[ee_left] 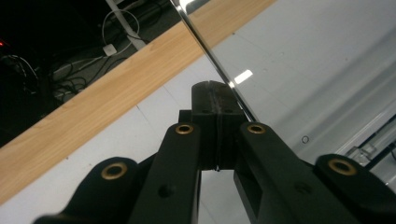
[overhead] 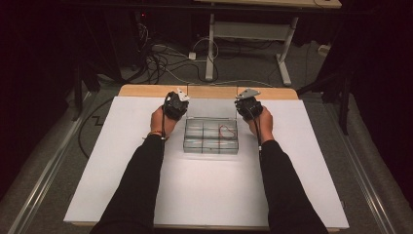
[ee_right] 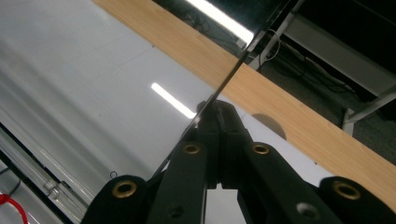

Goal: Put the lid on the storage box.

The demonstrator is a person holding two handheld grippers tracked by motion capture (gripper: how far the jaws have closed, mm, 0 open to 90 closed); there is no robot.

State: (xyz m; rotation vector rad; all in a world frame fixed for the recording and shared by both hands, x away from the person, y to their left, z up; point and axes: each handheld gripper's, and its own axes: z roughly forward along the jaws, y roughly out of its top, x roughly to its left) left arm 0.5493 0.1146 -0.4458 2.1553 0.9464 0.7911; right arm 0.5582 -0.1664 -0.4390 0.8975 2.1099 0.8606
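A clear compartment box [overhead: 211,141] sits mid-table with a red cord [overhead: 226,131] in one cell. Its clear lid [overhead: 212,109] stands raised at the box's far side. My left gripper [overhead: 179,100] is at the lid's left end and my right gripper [overhead: 246,99] at its right end, each in a hand. In the left gripper view the jaws of the left gripper [ee_left: 216,88] are shut, and the lid's edge [ee_left: 205,46] runs across the right jaw tip. In the right gripper view the right gripper [ee_right: 219,109] is shut, with the lid's edge [ee_right: 243,60] along its left side. Whether either pinches the lid is hidden.
A white sheet [overhead: 204,190] covers the table, with a bare wooden strip [overhead: 209,90] along the far edge. Beyond it, cables [overhead: 160,61] lie on the floor near another table's legs [overhead: 210,44]. The box rim [ee_right: 51,186] and red cord [ee_right: 5,201] lie close below the right gripper.
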